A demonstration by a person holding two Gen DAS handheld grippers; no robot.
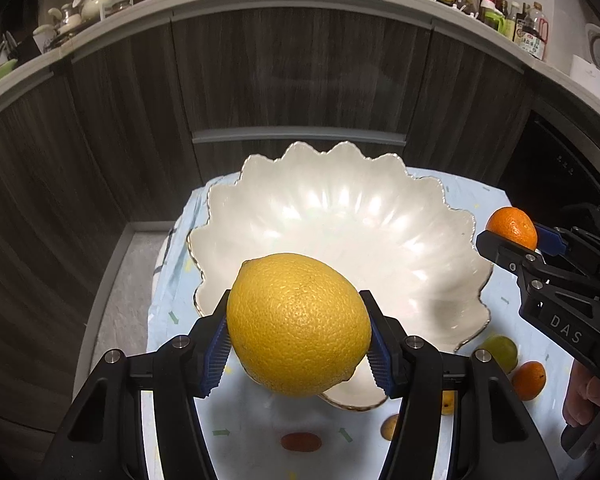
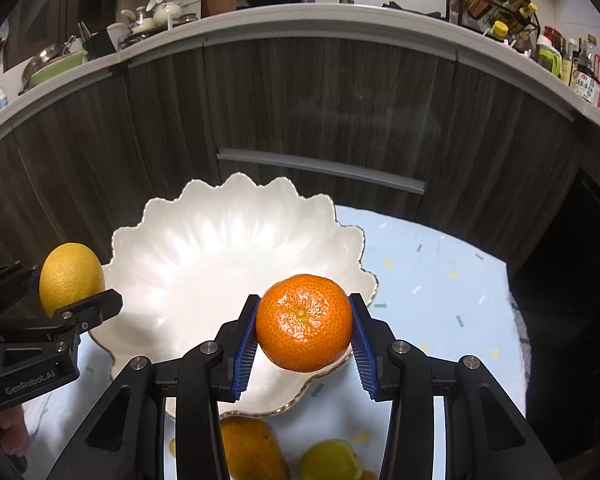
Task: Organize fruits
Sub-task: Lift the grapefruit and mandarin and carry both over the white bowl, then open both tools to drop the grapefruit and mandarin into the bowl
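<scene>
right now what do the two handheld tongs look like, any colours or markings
Both are matte black plastic with angular, cut-out linkage arms and round silver pivot bolts. The left tongs and right tongs each carry ribbed blue pads on the finger insides. White lettering shows on the bodies: "GenRobot.AI" on the left one, "DAS" on the right one. No cables or sleeves are visible.

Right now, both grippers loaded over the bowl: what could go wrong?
1. The lemon bulges past the left gripper's pads, held at its sides only; it might slip early.
2. The bowl looks glossy and hard; a high drop could chip it or bounce the mandarin out.
3. The right gripper works close beside; they might collide.
</scene>
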